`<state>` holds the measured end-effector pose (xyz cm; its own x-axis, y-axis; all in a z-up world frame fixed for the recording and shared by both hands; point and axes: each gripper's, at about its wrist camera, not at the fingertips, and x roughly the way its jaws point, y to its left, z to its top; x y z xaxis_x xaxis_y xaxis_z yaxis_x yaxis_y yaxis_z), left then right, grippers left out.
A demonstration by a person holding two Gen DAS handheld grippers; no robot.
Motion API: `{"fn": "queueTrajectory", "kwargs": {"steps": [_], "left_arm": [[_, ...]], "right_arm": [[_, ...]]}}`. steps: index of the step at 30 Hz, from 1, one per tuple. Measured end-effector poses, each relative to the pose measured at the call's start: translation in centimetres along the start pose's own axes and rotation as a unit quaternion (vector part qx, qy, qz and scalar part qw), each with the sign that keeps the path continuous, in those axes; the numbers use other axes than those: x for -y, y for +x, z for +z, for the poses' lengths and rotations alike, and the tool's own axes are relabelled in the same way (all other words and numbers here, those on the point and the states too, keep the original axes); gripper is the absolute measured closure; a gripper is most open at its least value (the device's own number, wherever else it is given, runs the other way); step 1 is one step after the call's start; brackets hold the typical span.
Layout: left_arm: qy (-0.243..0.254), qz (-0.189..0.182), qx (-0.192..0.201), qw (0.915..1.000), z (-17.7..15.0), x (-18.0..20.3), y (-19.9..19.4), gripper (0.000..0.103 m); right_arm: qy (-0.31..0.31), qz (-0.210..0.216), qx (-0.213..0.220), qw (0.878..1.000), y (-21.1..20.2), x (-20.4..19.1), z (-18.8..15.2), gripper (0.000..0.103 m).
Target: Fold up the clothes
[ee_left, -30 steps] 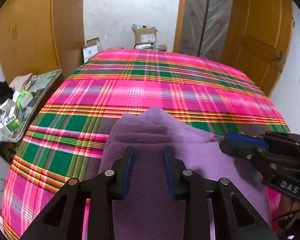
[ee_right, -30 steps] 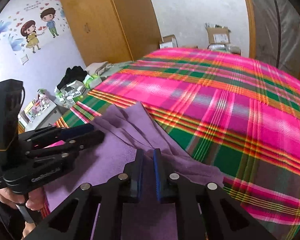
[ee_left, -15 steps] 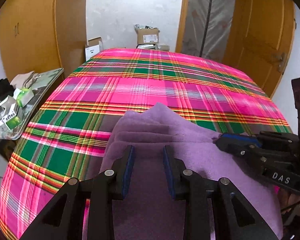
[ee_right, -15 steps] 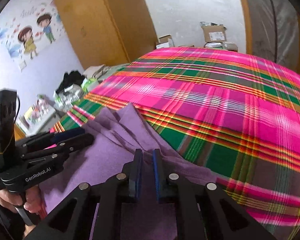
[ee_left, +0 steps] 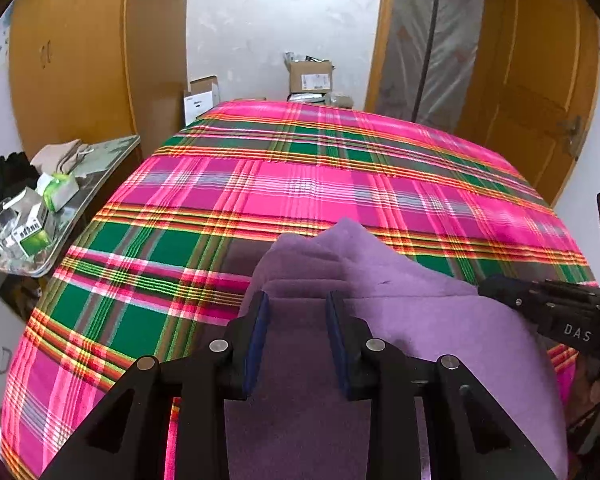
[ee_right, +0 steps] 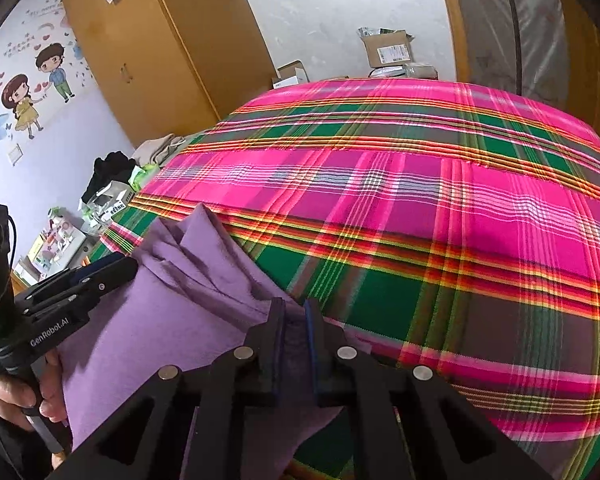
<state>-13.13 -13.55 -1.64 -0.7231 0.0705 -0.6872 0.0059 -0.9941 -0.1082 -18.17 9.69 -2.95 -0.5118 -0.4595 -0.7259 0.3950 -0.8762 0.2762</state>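
A purple garment (ee_left: 420, 312) lies bunched in several folds at the near edge of the bed, its peak pointing toward the far side. My left gripper (ee_left: 294, 332) is shut on a thick fold at the garment's left part, with purple fabric filling the narrow gap between its blue pads. The right gripper (ee_right: 295, 334) is shut on the garment (ee_right: 148, 320) at its right edge, cloth pinched between its fingers. Each gripper shows in the other's view: the right gripper (ee_left: 496, 286) at the cloth's right edge, the left gripper (ee_right: 108, 270) at its left, held by a hand (ee_right: 8, 396).
A pink, green and orange plaid bedspread (ee_left: 300, 188) covers the bed. A cluttered side table (ee_left: 32, 216) stands to the left beside a wooden wardrobe (ee_left: 80, 60). Cardboard boxes (ee_left: 310, 76) sit past the bed's far end, and a wooden door (ee_left: 536, 92) is at the right.
Both grippers keep their hold on the garment. They have drawn a little apart, so the cloth spans wider between them, and the right wrist view has swung slightly to the right.
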Motion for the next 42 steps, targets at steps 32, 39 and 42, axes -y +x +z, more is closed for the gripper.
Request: {"fn": "queueTrajectory", "kwargs": {"steps": [32,39,42], "left_arm": [[-0.04,-0.006,-0.006,0.9992,-0.2,-1.2,-1.4,0.07],[-0.039,0.028,0.004,0.9988,-2.1,-0.7,-4.3,0.07],[-0.034,0.036,0.002,0.9988,-3.0,-0.5,-4.7,0.07]], "right_arm": [[-0.064,0.081,0.023,0.994,-4.1,-5.0,-1.4,0.094],[-0.106,0.109,0.008,0.988,-5.7,-6.7,-4.0,0.094],[-0.113,0.107,-0.003,0.988,-5.3,-7.0,-4.5,0.094]]}}
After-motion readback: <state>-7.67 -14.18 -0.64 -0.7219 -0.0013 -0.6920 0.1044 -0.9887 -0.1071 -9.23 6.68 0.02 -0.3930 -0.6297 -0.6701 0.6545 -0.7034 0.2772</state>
